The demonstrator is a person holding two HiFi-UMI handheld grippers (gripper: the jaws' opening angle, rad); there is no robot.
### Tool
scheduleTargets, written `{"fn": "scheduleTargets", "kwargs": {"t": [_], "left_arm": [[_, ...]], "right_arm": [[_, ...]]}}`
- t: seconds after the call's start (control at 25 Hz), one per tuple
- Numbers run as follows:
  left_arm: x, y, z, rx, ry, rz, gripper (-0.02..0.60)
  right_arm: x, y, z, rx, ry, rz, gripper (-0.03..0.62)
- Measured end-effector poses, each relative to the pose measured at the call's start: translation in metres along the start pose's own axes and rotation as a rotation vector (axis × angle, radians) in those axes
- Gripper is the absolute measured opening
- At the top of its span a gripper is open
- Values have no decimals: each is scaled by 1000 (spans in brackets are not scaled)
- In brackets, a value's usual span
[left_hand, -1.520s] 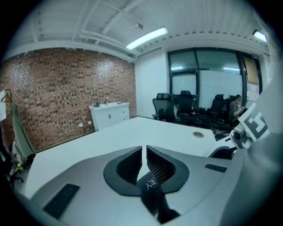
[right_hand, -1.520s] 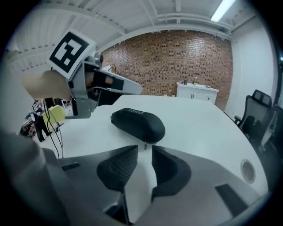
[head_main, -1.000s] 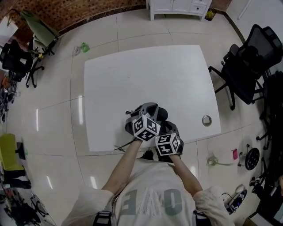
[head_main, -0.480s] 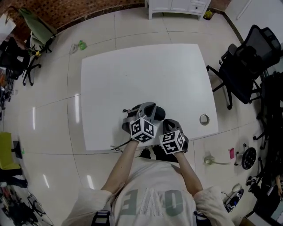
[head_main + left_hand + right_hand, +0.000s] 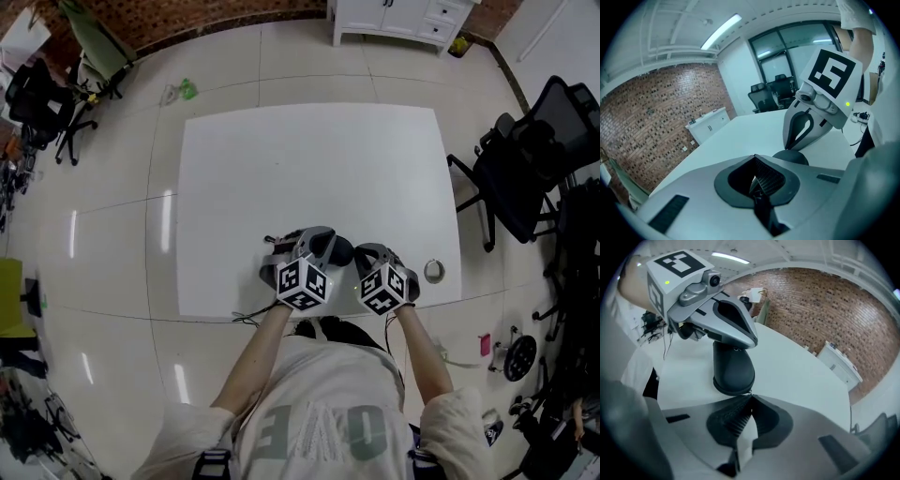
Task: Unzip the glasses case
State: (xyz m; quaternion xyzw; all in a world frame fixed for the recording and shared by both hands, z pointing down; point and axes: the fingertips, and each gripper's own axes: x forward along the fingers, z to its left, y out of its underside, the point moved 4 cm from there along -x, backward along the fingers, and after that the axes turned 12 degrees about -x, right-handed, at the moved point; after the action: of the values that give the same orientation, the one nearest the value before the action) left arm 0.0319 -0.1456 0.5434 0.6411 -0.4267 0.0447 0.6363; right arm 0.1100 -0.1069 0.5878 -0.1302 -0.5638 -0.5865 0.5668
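1. Nearest the camera, the person's pale shirt (image 5: 323, 422) and two bare forearms reach to the near edge of a plain, matt white table (image 5: 309, 159).
2. The left gripper (image 5: 754, 159) has smooth grey shells with dark, ribbed pads. In its own view the jaws are drawn together until the tips meet. A thin pale sliver shows between the pads, but what it is cannot be made out.
3. The right gripper (image 5: 751, 397) is built the same way. Its tips are also closed to a point, with a narrow slot behind them showing the white tabletop. The tips lie right against the lower rim of the glasses case (image 5: 733, 373); whether they pinch a zip tab cannot be told.
4. The glasses case is dark, smooth and rounded. It stands on the table near the front edge, between the two grippers. In the right gripper view the left gripper's curved grey jaw shells sit on its top.
5. To the right of the grippers, a small shiny ring (image 5: 433, 271) lies on the table near its right front corner.
6. Beyond the table is a glossy, pale tiled floor (image 5: 112, 234). A black mesh office chair (image 5: 525, 164) stands to the right.
7. Farthest off, a white drawer cabinet (image 5: 394, 17) stands against a rough red brick wall (image 5: 825, 296).
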Motion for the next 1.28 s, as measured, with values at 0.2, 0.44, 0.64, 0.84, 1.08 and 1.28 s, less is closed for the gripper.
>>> {"fn": "scheduleTargets", "kwargs": {"t": [0.2,0.44,0.64,0.84,1.08,1.28], "left_arm": [[5,-1,-2,2,-6,8,5],[8,0,4,-21,-18,19,5],[2,1,15,-161,-49,25,5],[-34,19,36,-488,-162,-2,6],[-70,38,32,-567,-271,31,6],[-74,51,23,-589,-314,104,6]], "right_arm": [[13,-3,-15,-272,-119,-33,0],[28,-13,-27,-434,-190,-59,0],[22,-16,-20,-407,-159,-64,0],[10,-32,3,-309,-1,-65,0],[11,-50,50,-307,118,20,0],[5,-77,78,-282,107,-23,0]]}}
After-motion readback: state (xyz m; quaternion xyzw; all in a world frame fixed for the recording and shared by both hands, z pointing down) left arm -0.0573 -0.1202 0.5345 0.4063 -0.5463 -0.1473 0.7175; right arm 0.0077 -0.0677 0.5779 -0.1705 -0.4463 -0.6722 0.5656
